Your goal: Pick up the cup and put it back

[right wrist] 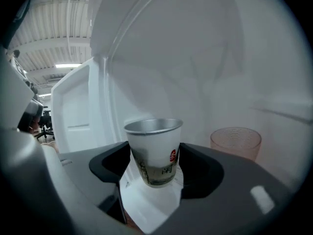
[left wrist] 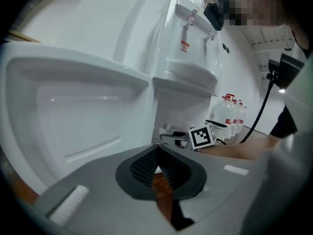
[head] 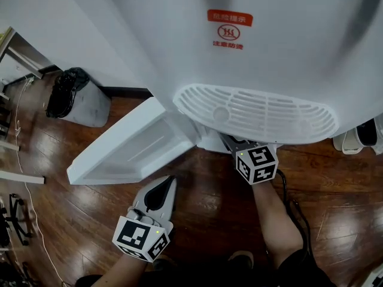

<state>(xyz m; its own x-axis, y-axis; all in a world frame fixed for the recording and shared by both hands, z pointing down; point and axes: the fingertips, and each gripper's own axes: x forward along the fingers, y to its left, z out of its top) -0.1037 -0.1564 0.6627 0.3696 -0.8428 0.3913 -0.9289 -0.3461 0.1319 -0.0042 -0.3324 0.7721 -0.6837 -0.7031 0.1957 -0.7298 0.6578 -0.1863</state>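
A white paper cup (right wrist: 154, 151) with a red seal and grey print stands upright between the pads of my right gripper (right wrist: 154, 169), which is shut on it. The cup is inside the white lower cabinet of the water dispenser (head: 239, 17). In the head view only this gripper's marker cube (head: 256, 163) shows, and its fingers are hidden under the drip tray (head: 257, 113). My left gripper (head: 166, 187) is shut and holds nothing. It hangs over the floor beside the open cabinet door (head: 131, 142).
A pink ribbed cup (right wrist: 235, 142) stands in the cabinet to the right of the held cup. The open door (left wrist: 73, 111) fills the left gripper view's left side. A bin with a black bag (head: 75, 97) stands by the wall. Water bottles (left wrist: 230, 114) stand beyond the dispenser.
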